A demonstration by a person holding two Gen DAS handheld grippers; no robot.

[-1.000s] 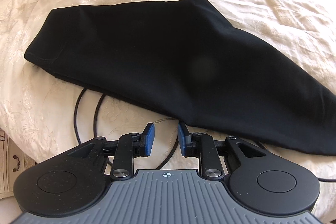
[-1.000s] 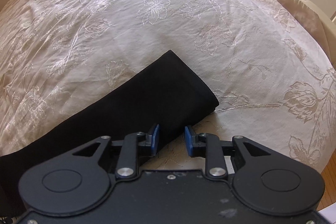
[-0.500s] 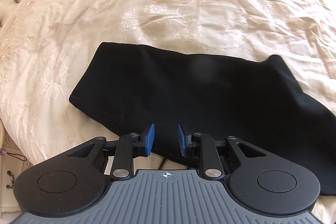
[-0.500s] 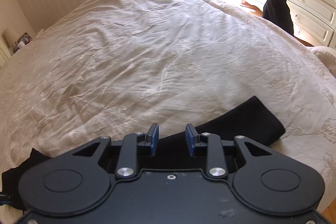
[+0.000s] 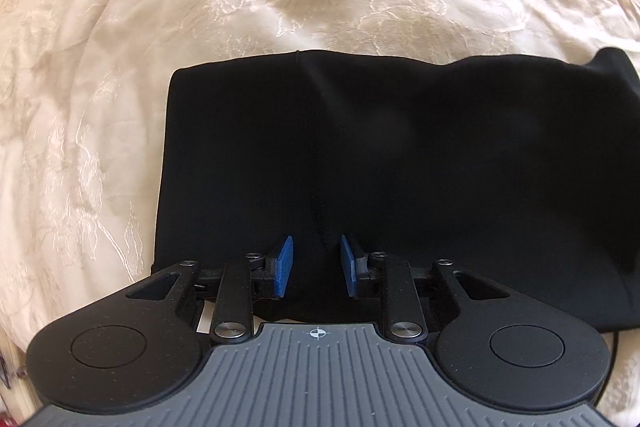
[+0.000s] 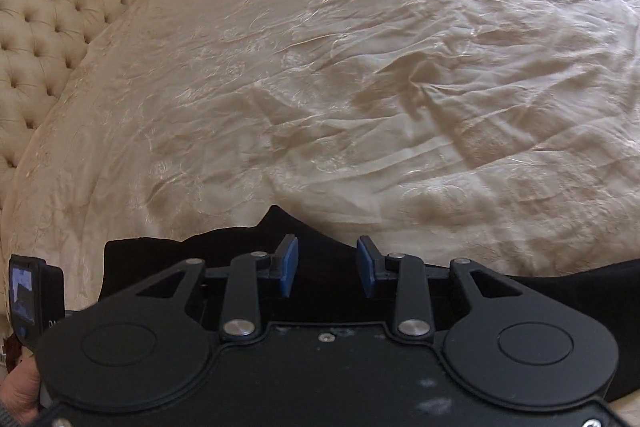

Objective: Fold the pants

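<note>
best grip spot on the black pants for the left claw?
Judging by the pose: the near edge of the black pants, right ahead of the open left claw. Come in low from the near side; the cloth lies flat on the bedspread, so only edges offer purchase.

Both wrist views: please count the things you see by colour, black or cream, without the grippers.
Black: 1, the black fabric pants lying on the bed.
Cream: 2, the cream embroidered bedspread and the cream tufted headboard.
Total: 3.
</note>
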